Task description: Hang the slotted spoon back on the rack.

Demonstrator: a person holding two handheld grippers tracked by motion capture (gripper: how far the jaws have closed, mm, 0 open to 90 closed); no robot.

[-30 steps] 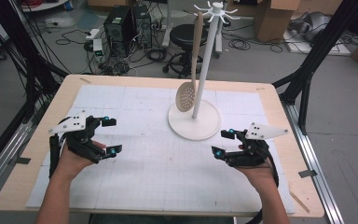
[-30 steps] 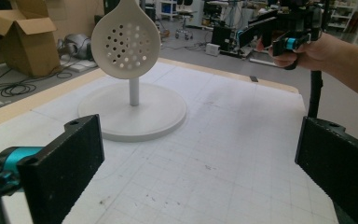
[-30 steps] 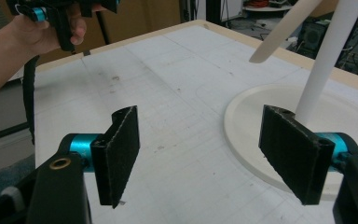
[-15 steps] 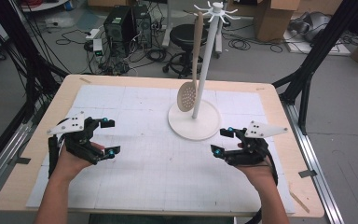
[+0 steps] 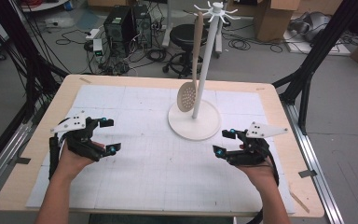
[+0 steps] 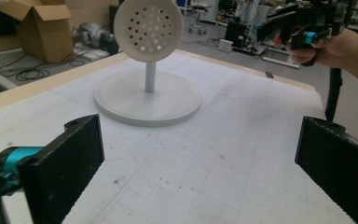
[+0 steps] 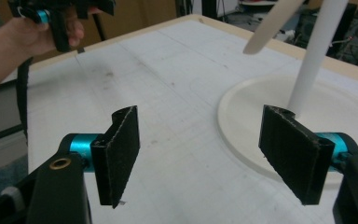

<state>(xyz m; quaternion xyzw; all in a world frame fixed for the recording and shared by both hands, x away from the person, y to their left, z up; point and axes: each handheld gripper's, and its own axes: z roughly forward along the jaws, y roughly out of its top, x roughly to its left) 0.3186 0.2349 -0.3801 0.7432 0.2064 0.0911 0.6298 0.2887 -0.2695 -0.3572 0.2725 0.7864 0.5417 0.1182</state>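
The left claw is drifting slightly nearer since the earlier frames, jaws wide and empty. The right claw is hovering wide open, right of the stand, where the slotted spoon is hanging at the table's far middle.

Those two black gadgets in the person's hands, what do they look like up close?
Each is a black handheld frame. The left gripper and right gripper both end in two flat black ribbed jaws on turquoise metal collars, with a pale grey three-cornered plate on top. A black cable trails from each. The forearms are bare, with no sleeves.

Overhead plus two low jaw-level views, stand shared
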